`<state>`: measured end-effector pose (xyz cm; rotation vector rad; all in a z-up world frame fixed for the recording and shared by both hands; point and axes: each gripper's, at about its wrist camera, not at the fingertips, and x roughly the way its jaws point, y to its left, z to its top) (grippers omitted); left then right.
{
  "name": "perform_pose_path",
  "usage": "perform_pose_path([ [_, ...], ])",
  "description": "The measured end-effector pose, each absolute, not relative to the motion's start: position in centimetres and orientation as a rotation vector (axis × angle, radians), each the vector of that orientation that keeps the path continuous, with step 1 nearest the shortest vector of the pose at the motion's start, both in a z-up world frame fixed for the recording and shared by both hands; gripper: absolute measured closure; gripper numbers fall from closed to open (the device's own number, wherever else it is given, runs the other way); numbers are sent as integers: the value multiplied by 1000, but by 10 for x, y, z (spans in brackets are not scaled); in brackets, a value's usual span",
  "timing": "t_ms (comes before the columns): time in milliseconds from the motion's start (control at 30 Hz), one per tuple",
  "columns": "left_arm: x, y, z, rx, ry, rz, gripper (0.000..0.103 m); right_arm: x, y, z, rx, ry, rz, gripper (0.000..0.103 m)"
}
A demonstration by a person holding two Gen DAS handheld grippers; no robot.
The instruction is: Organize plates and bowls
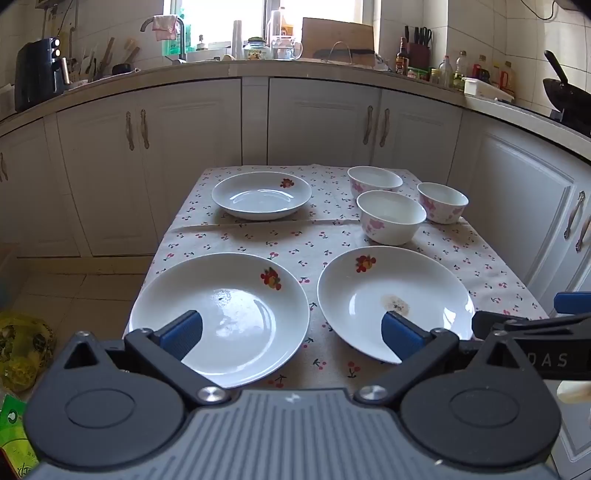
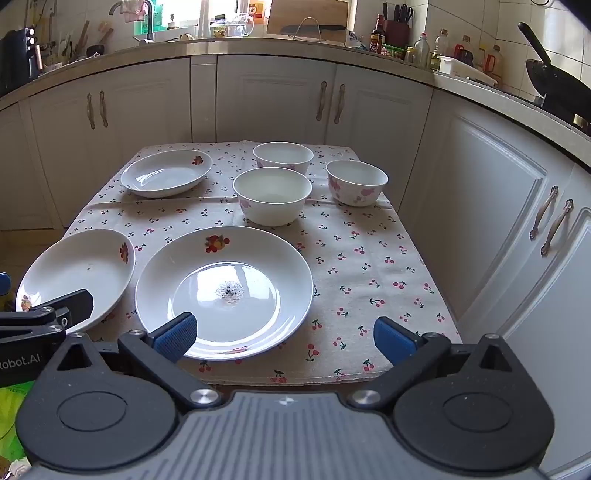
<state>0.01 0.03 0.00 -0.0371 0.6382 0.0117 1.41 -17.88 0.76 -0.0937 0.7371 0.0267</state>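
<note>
I hold both claws released: left claw hangs above two near plates, right claw at the stained plate. Three bowls and a third plate sit farther back on the worktop.

A home kitchen: white cabinets with curved handles run under a counter across 10 to 2 o'clock. At 12 o'clock a faucet stands below a bright window; at 10 an air fryer; at 2 a knife block, bottles and a black wok. A cherry-print tablecloth covers the small table in the middle.
</note>
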Motion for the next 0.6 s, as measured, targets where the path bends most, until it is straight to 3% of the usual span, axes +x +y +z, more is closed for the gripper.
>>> perform_pose_path([
  [600,-2,-1,2,-37,628,9,1,12,-178,10,-103,731,23,0],
])
